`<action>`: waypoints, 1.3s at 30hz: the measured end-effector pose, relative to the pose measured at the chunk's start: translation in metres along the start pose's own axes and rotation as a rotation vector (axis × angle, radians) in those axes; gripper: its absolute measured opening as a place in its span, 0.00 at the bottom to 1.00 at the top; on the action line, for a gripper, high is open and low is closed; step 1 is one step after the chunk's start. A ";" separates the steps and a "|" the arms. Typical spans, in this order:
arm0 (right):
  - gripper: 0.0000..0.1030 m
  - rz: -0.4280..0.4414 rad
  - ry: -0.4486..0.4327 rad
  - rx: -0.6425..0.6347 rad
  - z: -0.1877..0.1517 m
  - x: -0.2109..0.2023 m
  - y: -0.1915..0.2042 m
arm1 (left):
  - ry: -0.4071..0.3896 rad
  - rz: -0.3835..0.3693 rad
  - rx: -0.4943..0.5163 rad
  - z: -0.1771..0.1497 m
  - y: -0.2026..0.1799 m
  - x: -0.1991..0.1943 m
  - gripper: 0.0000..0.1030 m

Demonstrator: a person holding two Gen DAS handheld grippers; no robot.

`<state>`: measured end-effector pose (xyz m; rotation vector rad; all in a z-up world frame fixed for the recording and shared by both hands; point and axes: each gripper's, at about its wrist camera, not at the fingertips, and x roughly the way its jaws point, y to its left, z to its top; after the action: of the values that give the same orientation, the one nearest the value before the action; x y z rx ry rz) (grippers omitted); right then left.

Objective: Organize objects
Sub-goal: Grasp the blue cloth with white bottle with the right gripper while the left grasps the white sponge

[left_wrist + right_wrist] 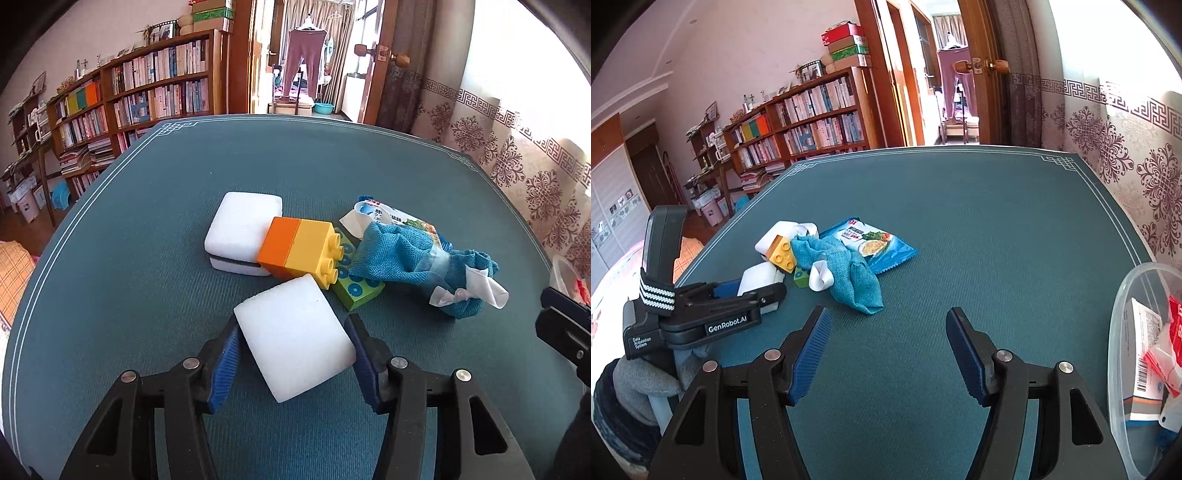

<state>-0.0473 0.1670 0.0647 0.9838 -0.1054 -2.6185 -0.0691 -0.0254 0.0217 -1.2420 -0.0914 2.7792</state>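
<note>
My left gripper (pixel 293 325) is shut on a white foam block (pixel 295 334), held between its blue pads just above the green table (pixel 147 229); it also shows in the right wrist view (pixel 753 291). Beyond it lie a second white block (pixel 240 232), an orange-and-yellow toy brick (pixel 301 249), a green brick with blue dots (pixel 356 286), a blue cloth (pixel 402 260) with white strips, and a snack packet (pixel 877 243) under the cloth. My right gripper (pixel 886 321) is open and empty over bare table.
A clear plastic tub (pixel 1123 332) holding packets stands at the table's right edge. A patterned curtain (pixel 1126 155) hangs on the right. Bookshelves (pixel 147 92) and an open door lie beyond the table's far edge.
</note>
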 end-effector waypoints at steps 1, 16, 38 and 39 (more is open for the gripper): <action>0.64 0.011 0.002 0.002 0.003 0.003 0.001 | -0.009 -0.008 0.004 0.000 0.001 -0.003 0.56; 0.64 0.083 0.048 -0.029 0.028 0.068 0.029 | -0.016 -0.045 -0.039 -0.009 0.021 -0.009 0.56; 0.38 0.140 0.060 -0.044 0.000 0.037 0.040 | -0.012 -0.055 -0.025 -0.014 0.018 -0.009 0.56; 0.38 0.143 0.056 -0.038 -0.001 0.033 0.039 | -0.013 -0.056 -0.022 -0.015 0.016 -0.010 0.56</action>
<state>-0.0590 0.1195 0.0505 0.9978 -0.1077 -2.4529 -0.0529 -0.0426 0.0176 -1.2064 -0.1558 2.7459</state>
